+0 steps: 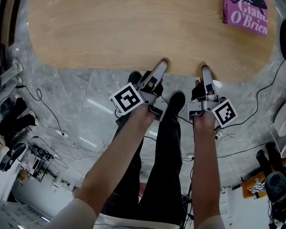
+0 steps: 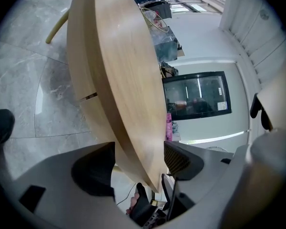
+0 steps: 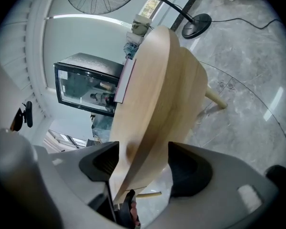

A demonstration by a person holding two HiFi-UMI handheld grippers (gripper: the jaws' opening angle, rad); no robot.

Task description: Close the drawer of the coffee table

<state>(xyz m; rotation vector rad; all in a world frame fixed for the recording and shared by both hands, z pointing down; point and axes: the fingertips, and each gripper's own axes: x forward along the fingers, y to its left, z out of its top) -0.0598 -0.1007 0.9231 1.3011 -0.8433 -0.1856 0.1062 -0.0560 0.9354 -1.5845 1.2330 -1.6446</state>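
Nearest to us in the head view, both forearms reach out over dark trousers (image 1: 157,166) and a black shoe (image 1: 175,100), above the grey marble floor (image 1: 86,109) with its loose cables (image 1: 52,118). Each hand carries a marker cube (image 1: 128,99), and both grippers point at the near rim of the coffee table (image 1: 133,27).

The left gripper (image 1: 161,67) has its jaws wide apart, astride that rim. In the left gripper view (image 2: 139,151) the wooden edge (image 2: 148,166) runs between them, the ribbed pad (image 2: 175,157) just beside the top face. We see no clamping.

The right gripper (image 1: 204,70), near the left one, stands the same way. In the right gripper view (image 3: 143,156) its jaws are parted with the rim (image 3: 133,166) between them, not squeezed on it.

Under the tabletop (image 2: 128,70) a wooden band (image 2: 81,56) follows the curve, flush, with one short dark slot (image 2: 89,96). We cannot tell which part of it is the drawer.

A slanted leg (image 3: 214,99) shows below the table. Farther off on the top lies a magenta book (image 1: 245,6). Beyond the table stand a dark glass-fronted box (image 2: 198,94) and a fan's round base (image 3: 196,25).
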